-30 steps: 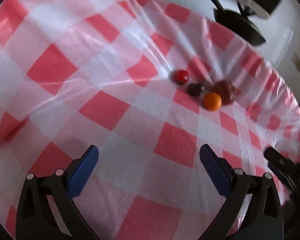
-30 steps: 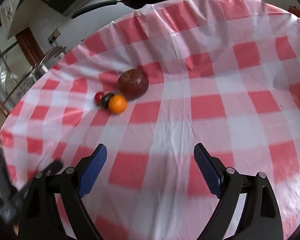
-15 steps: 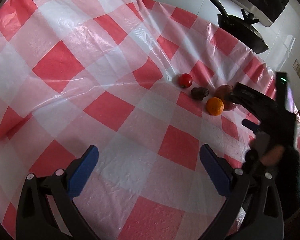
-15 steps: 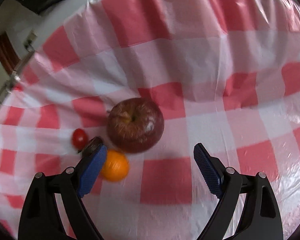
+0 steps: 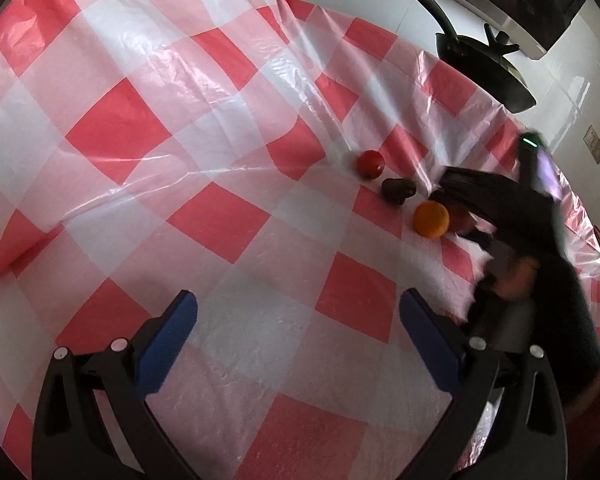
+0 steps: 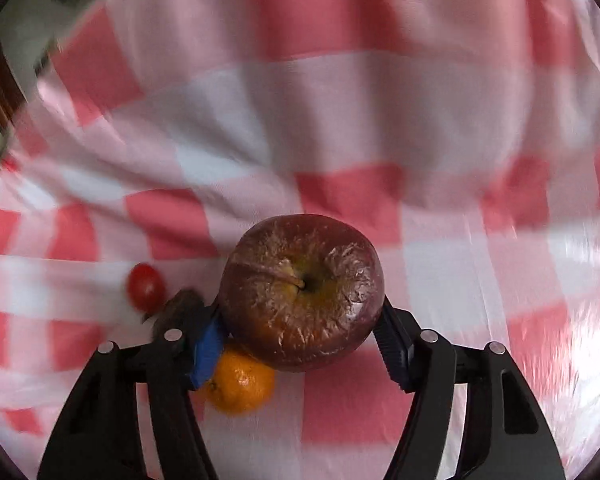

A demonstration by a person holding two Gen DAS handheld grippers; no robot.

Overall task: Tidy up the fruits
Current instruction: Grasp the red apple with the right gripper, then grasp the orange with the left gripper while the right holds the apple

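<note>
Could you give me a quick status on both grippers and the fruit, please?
Left gripper open, idle. Right gripper jaws just closing, pads on the apple. Orange and dark fruit crowd its left pad.

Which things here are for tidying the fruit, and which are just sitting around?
For the job: apple, orange, little red fruit, small dark fruit, right gripper closing around the apple.
Just there: checked tablecloth, black pan.

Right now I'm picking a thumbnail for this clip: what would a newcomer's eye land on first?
The big dark red apple fills the bottom middle of the right wrist view, with the right gripper, whose jaws have just been closing, pressed against both its sides. An orange sits low beside it, a small red tomato further left. Everything lies on a red and white checked tablecloth.
</note>
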